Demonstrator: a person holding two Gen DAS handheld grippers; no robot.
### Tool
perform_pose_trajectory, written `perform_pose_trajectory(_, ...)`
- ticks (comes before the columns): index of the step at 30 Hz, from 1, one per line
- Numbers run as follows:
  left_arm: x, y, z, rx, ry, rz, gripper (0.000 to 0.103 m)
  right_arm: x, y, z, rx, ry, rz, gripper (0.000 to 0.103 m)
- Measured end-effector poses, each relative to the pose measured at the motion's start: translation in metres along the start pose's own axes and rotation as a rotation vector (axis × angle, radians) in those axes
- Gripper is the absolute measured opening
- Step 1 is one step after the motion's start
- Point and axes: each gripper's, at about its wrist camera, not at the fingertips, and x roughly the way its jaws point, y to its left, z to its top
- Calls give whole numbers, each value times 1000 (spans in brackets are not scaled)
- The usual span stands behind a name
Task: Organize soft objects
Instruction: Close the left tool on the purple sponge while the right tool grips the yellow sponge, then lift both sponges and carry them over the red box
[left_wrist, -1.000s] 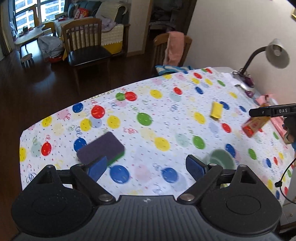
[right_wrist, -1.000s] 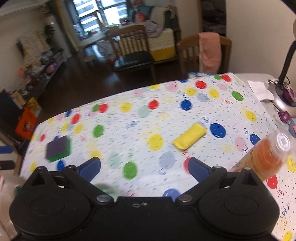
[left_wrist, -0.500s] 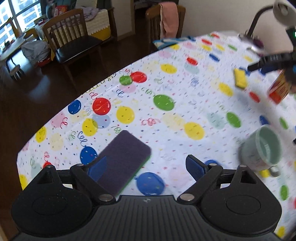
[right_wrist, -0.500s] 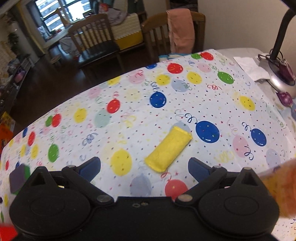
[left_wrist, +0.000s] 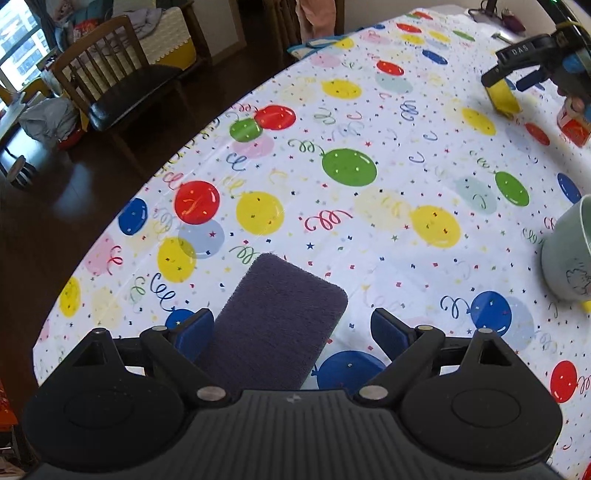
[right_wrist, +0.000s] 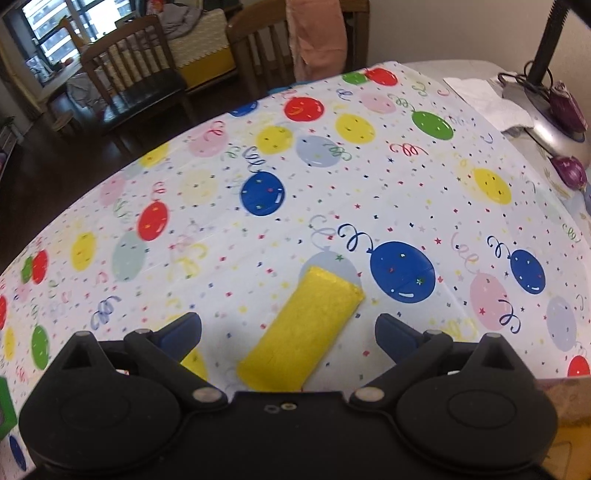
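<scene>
Purple sponge (left_wrist: 275, 317) now between open left gripper (left_wrist: 291, 328) fingers.

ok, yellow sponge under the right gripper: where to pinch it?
Across its narrow width, near the middle of its length, coming straight down. The yellow sponge lies flat, its long axis running slightly diagonally away between the open right gripper's fingers, so both long edges are free; a slight wrist twist would probably square the pads.
</scene>
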Motion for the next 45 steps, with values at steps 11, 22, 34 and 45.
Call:
perform_pose_trajectory(11, 25, 8, -3, -17, 22, 28, 92, 23, 1, -1, -7, 5, -57, 98)
perform_pose_trajectory(22, 34, 0, -7, -22, 3, 98, 91, 15, 19, -13, -111, -53, -92, 66)
perform_pose_trajectory(34, 18, -1, -2, -101, -7, 146, 87, 0, 25, -28, -174, -82, -10, 41)
perform_pose_trajectory(45, -37, -1, 3, -206, -77, 174, 87, -63, 32, -53, -242, -151, 166, 37)
